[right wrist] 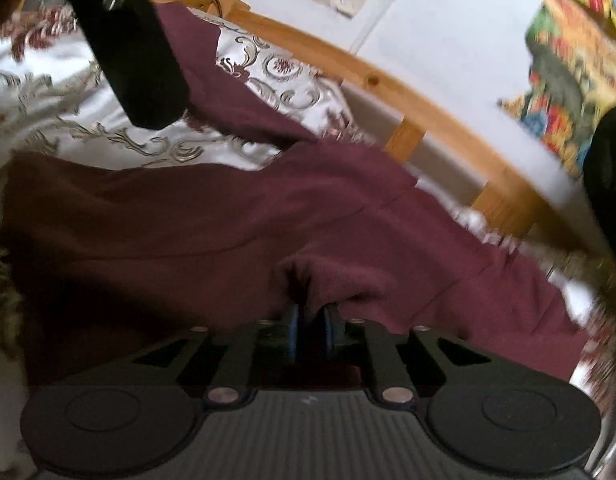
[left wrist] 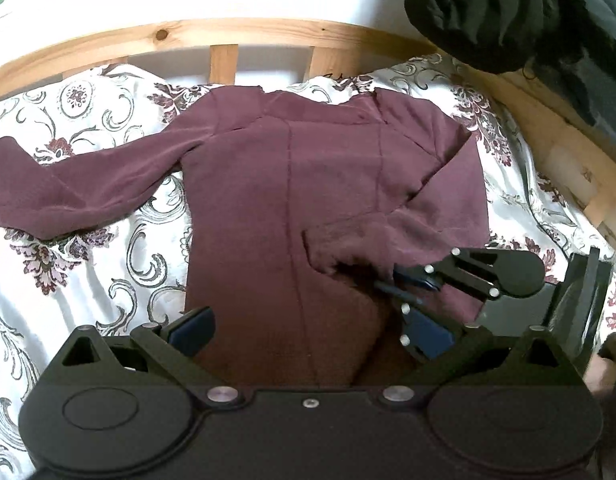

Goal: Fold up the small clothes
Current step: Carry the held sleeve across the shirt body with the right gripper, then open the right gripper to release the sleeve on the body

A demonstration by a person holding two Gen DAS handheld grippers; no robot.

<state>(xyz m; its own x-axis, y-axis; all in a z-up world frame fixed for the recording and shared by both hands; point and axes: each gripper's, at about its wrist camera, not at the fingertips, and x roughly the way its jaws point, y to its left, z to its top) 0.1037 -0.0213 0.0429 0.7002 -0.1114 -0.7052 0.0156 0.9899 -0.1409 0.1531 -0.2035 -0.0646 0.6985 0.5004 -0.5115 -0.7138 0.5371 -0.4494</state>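
While right claw (right wrist: 310, 322) pinches sleeve (right wrist: 328, 284), headboard (left wrist: 223, 36) behind

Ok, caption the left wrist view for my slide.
Maroon long-sleeved top spread on a floral bedspread; right gripper pinches its folded-in sleeve cuff while the left gripper hovers open.

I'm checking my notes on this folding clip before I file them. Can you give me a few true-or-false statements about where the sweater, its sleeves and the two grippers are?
1. The sweater is maroon and lies on a floral bedspread. True.
2. Both sleeves are folded across the body. False: the right sleeve lies across the body, the left sleeve is spread out on the bedspread.
3. The right gripper is shut on the right sleeve's cuff. True.
4. The left gripper is shut on the hem. False: its fingers stand wide apart, holding nothing.
5. The bed frame is metal. False: it is wood.
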